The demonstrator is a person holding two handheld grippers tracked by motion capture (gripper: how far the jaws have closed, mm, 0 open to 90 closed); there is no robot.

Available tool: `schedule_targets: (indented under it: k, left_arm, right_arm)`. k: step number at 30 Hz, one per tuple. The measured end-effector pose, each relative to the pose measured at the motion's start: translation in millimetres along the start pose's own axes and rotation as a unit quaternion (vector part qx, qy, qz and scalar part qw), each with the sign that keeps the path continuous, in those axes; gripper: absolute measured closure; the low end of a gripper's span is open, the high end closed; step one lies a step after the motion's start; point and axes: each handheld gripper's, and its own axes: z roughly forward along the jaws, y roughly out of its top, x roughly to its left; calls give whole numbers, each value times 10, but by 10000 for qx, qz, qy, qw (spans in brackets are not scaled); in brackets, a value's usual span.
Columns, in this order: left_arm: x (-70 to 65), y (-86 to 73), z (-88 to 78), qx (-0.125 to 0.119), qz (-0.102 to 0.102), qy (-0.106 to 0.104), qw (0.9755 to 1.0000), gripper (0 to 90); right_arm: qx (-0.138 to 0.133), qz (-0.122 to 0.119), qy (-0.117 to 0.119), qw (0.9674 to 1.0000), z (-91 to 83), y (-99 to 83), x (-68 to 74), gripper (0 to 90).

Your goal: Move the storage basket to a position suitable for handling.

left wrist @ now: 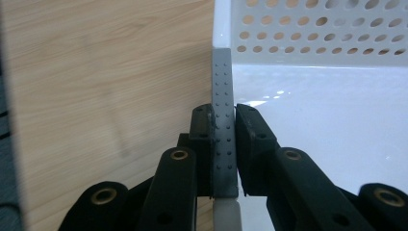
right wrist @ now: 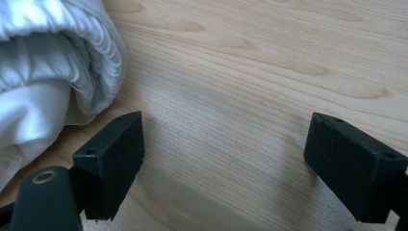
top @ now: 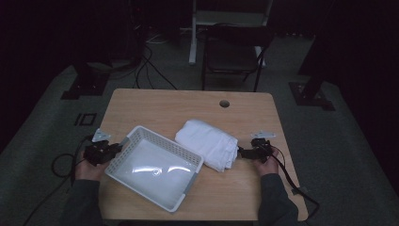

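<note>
Basket rim pinched by left hand-held gripper; right hand-held gripper spread over bare table beside cloth.

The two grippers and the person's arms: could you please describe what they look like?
Both the left gripper and right gripper are black, with blocky jaws, brass-coloured rivets, a grey three-cornered plate on top and a trailing black cable. The person wears dark grey sleeves.

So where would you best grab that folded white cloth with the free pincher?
Probably at the bunched, layered end of the folded white cloth, coming in level from the table's right side. That end faces the right gripper, whose fingers stand open on the table beside it. The stacked folds there give a thick edge to pinch, so the bundle may stay together.
</note>
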Motion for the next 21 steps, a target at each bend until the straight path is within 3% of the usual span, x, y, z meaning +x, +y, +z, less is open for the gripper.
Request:
schedule_targets:
  k: [7,10,21]
  left_arm:
    - [238,-66,-75,82,-241,404,9989,780]
    - [348,-77,-96,144,-433,630,9970,780]
    - [520,-23,-55,212,-720,894,9932,765]
  right_arm:
    - [1,5,-3,10000,0,0,0,140]
    - [2,7,-4,10000,-1,0,0,140]
    - [2,5,-3,10000,-1,0,0,140]
